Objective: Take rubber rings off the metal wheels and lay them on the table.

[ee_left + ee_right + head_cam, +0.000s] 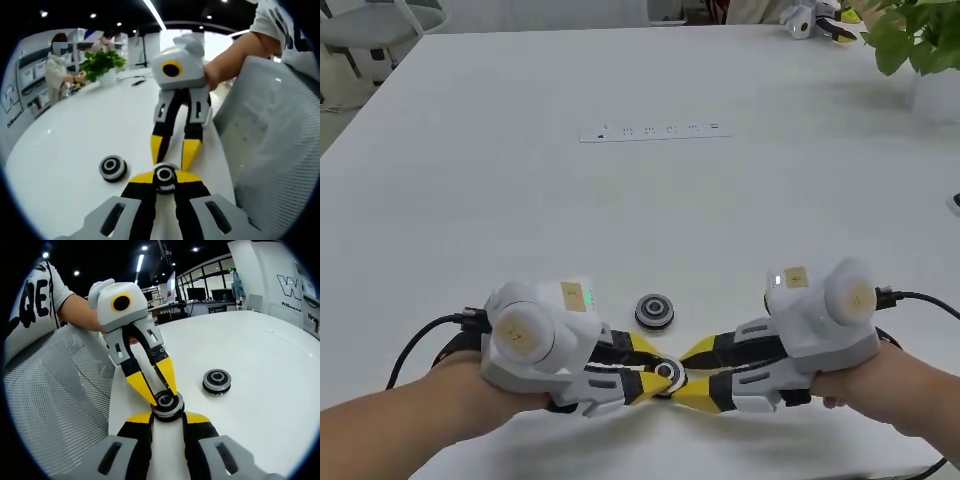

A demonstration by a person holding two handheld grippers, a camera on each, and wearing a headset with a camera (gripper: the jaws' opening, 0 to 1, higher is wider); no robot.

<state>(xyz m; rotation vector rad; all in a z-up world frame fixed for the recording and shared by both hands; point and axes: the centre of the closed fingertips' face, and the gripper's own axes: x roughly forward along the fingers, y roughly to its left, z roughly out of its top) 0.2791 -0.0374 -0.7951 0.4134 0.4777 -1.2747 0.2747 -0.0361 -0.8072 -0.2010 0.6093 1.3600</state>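
A metal wheel with a black rubber ring is held just above the white table's near edge, between both grippers. My left gripper comes in from the left and my right gripper from the right, tip to tip. In the left gripper view the wheel sits between the left gripper's yellow tips, with the right gripper opposite. In the right gripper view the wheel rests between the right gripper's tips, while the left gripper pinches its far rim. A second ringed wheel lies flat just beyond.
A white power strip lies mid-table. A potted plant stands at the far right corner. A grey mesh chair is close behind the table's near edge. Two people stand at a far bench.
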